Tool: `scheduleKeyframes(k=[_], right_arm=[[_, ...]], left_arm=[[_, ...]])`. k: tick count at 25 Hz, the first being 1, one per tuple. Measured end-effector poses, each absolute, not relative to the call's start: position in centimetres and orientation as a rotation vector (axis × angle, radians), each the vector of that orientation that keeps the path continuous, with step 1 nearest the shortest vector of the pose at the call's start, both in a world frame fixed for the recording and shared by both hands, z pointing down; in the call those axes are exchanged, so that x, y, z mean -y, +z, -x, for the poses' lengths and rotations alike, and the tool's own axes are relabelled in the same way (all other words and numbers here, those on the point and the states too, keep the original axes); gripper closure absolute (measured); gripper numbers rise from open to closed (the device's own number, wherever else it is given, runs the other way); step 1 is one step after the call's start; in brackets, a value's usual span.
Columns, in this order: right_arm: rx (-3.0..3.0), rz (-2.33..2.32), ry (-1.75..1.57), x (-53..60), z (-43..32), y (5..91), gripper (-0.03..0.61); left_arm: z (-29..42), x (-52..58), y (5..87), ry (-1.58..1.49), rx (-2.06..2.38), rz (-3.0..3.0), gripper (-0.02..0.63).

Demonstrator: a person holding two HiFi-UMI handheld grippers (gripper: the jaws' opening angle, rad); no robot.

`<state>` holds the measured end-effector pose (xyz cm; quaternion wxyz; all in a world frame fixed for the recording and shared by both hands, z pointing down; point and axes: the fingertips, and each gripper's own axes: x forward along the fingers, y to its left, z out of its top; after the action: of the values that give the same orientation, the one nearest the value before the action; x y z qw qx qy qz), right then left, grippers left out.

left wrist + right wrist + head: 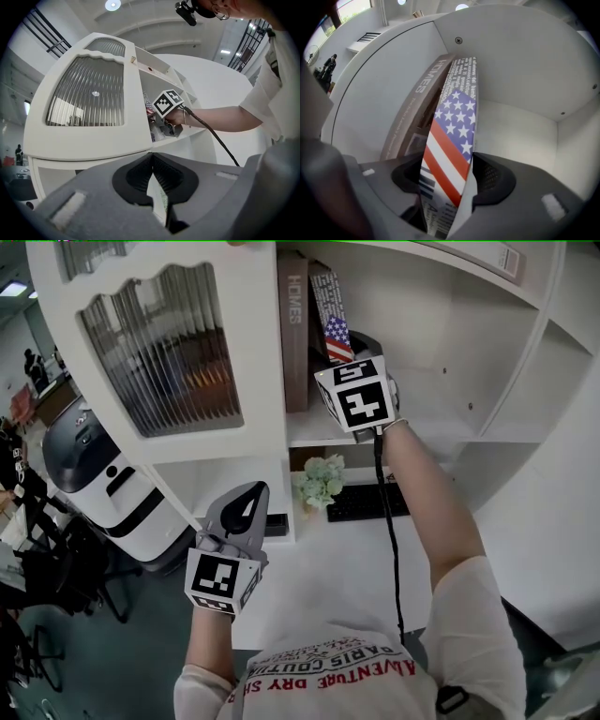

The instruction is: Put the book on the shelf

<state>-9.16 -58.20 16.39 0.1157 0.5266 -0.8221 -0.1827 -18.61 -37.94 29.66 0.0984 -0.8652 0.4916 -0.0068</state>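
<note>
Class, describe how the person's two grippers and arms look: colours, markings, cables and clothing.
Both the left gripper and right gripper have grey bodies and black fingers. Each carries a white cube with black square markers. A black cable runs from the right gripper along the arm. The person wears a white short-sleeved T-shirt with red print.

Ribbed glass cabinet door (159, 348), pale green plant (321, 481) beside black keyboard (367, 502) on white desk (319, 568), white machine (103, 479) at left
</note>
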Motion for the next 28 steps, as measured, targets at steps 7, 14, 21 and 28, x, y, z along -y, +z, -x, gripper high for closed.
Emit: scheduleKeyframes(k=[7,14,21,28], right_arm=[[2.394,-1.565,-0.539,57.8,8.8,16.4,0.330],[2.445,-1.641,-0.578,53.3,8.0,16.1,0.299],[2.566,-1.672,-0.429,47.4,5.6,17.6,0.304],[2.578,-1.727,-0.429,42.4,3.5,20.6,0.493]], left_arm=[[19.0,38.0,30.0,-0.020,-1.481,2.567,0.610],[18.2,36.3,30.0,-0.034,-1.430,2.578,0.610],[18.0,34.2,30.5,-0.038,-1.414,2.592,0.611],[18.3,32.8,31.2,-0.038,-1.425,2.611,0.609]])
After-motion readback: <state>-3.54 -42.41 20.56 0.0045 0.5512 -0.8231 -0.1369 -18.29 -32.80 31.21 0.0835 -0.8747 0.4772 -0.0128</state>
